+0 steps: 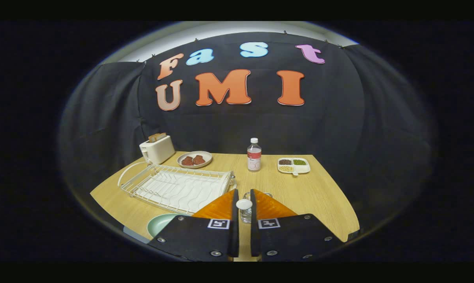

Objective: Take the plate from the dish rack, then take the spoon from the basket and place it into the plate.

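My gripper (244, 192) is narrowed onto a white spoon (244, 204), whose rounded end sits between the two fingers and touches both. Just under the spoon, in the gap between the fingers, a clear holder (245, 215) stands on the table; most of it is hidden. A pale green plate (161, 224) lies flat on the wooden table (311, 196), close to the left of the left finger and partly covered by it. The white wire dish rack (178, 188) beyond the plate holds nothing.
At the back of the table stand a white toaster (157, 149), a plate with brown food (194, 159), a water bottle (254, 155) and a divided tray of beans (293, 165). Bare tabletop lies right of the fingers.
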`<state>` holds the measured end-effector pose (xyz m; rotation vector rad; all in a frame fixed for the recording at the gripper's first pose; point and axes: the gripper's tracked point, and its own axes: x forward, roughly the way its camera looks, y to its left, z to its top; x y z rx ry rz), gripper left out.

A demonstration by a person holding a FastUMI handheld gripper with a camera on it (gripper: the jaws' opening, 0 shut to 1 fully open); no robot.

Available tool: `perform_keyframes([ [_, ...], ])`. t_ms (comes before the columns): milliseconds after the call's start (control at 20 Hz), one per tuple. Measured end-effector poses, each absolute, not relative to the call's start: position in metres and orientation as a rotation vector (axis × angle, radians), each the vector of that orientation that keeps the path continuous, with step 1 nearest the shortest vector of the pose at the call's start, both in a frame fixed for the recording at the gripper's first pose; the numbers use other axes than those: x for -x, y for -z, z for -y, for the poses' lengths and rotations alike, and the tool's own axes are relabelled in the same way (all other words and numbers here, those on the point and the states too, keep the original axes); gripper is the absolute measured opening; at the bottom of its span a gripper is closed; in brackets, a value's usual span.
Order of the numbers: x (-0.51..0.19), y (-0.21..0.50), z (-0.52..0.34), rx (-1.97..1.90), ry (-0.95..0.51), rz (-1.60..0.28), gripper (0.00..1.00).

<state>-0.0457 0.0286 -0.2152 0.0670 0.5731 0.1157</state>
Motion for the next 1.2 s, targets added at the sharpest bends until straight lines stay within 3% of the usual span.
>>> perform_keyframes([
  [400, 0.079, 0.177, -0.083, -0.148, -0.295, -0.523, 0.12],
  [1200, 0.116, 0.28, -0.187, -0.131, -0.531, -0.728, 0.12],
])
